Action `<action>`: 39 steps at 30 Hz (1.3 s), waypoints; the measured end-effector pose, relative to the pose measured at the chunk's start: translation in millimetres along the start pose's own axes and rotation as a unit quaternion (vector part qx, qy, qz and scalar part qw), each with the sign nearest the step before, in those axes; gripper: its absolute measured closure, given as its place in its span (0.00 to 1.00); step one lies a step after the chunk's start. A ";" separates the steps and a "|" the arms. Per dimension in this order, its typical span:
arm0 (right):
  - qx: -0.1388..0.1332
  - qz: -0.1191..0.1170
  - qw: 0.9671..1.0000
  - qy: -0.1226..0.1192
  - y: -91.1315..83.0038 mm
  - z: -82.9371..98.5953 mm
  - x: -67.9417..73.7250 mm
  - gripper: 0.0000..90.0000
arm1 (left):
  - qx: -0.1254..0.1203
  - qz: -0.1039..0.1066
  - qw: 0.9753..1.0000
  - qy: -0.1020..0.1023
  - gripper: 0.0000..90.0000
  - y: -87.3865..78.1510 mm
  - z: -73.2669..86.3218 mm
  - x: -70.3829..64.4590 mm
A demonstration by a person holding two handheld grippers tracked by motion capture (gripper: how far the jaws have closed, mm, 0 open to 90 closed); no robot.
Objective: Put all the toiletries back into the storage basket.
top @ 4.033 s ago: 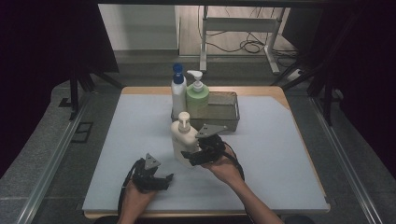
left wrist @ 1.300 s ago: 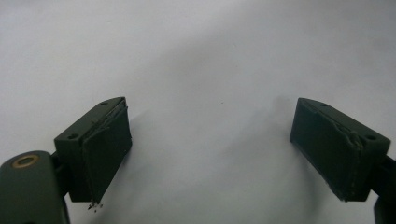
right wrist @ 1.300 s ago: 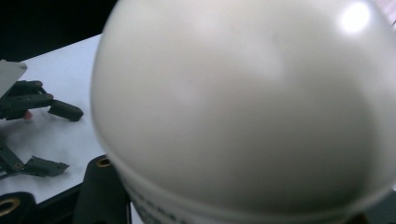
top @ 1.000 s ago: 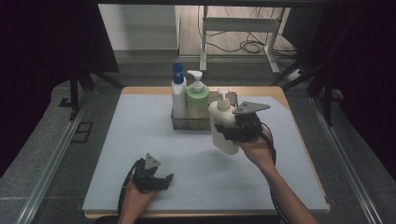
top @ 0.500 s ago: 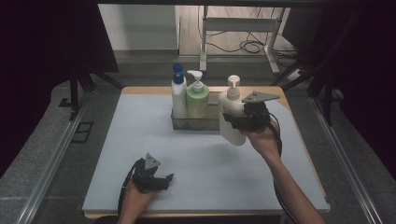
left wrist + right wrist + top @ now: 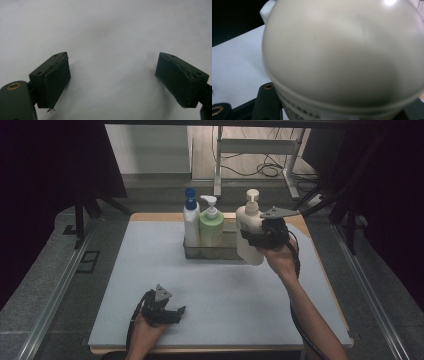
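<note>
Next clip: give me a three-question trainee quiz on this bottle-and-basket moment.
1. True or false: the right gripper is shut on the cream pump bottle.
2. How many bottles stand in the wire basket?
A one
B two
C three
3. Fill in: the left gripper has its jaws ____ above the white mat.

Key: 1 true. 2 B, the blue-capped bottle and the green bottle. 3 open.

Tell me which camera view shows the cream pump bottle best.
The high view: the cream pump bottle shows whole and upright, pump head included, gripped by the right gripper beside the wire basket. The right gripper view has just its blurred rounded body up close. The left gripper view faces the table surface.
</note>
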State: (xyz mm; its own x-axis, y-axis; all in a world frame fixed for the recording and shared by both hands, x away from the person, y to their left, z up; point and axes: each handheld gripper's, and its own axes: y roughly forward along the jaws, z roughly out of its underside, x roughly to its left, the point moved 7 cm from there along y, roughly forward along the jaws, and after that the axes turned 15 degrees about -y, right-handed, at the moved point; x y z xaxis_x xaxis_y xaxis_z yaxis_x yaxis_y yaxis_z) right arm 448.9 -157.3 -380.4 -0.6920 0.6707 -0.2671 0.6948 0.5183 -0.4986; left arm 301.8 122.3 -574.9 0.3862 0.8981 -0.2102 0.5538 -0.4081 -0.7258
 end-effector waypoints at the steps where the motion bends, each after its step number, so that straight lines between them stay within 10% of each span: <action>1: -0.001 0.001 1.000 0.003 1.1 -0.8 -1.4 0.45 | 0.000 0.000 1.000 0.000 0.13 0.0 0.0 0.0; 39: -0.004 0.036 0.999 0.037 74.2 -17.1 -37.3 0.45 | 0.001 0.000 1.000 0.000 0.13 -0.1 0.2 0.1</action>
State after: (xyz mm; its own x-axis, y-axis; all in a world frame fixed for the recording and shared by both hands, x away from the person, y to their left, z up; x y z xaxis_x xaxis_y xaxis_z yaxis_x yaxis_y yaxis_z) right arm 529.6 -134.8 -393.3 -0.6236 0.7436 -0.2411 0.7447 0.4713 -0.4725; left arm 301.6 122.4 -575.0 0.3869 0.8977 -0.2107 0.5513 -0.4084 -0.7275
